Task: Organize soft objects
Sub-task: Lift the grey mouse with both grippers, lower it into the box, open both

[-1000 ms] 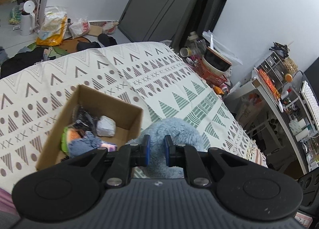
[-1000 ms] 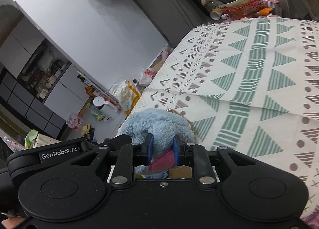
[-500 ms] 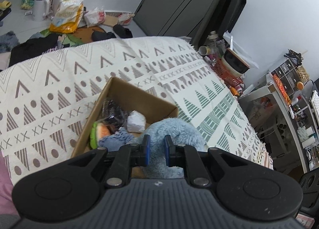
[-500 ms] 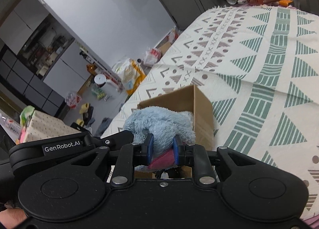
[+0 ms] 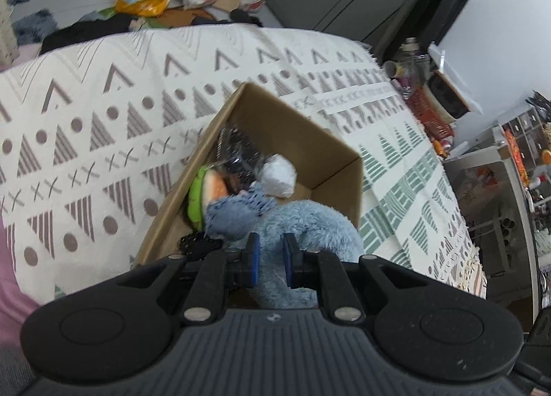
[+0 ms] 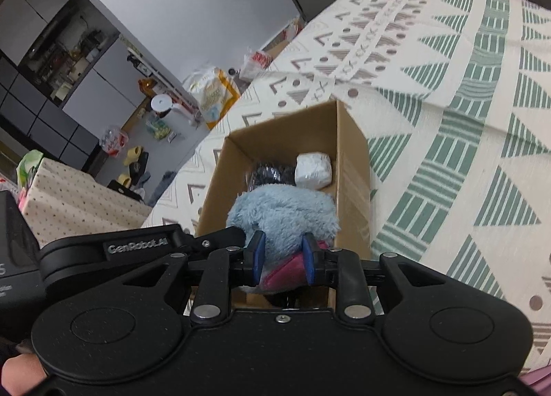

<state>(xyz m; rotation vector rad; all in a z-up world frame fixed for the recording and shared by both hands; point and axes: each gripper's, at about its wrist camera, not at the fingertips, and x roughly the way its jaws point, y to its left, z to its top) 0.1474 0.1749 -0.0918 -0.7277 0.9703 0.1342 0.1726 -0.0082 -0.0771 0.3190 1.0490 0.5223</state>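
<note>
Cluttered room: bags and slippers on the grey floor, dark cabinets behind, a bed under a patterned blanket point(image 5: 103, 113) in cream, brown and green. On the blanket, an open cardboard box point(image 5: 339, 162), already part-filled: a white wrapped bundle point(image 5: 278, 179), a green-and-orange plush piece point(image 5: 206, 189), something dark and glossy behind, too blurred to name.

Blue plush toy point(image 6: 282, 213) held over the near end of the box, gripped from 2 sides. Left gripper point(image 5: 269, 258) closed to a narrow gap on the blue fur, pinching a fold of it. Right gripper point(image 6: 283, 260) likewise drawn in on the toy, blue pile and a pink patch point(image 6: 286, 270) squeezed between the pads. Bulk of the toy above the box mouth, its lower part hidden behind the gripper bodies; contact with the contents underneath not possible to tell.

Step in hand, by the look of it: carrying the large plush into the box, placement not yet done. Next move probably calls for lowering both grippers together, keeping the toy inside the 4 walls, then opening both sets of fingers at once. Risk: toy bulky against the remaining space, so likely to ride up on the bundle or overhang the near wall.
</note>
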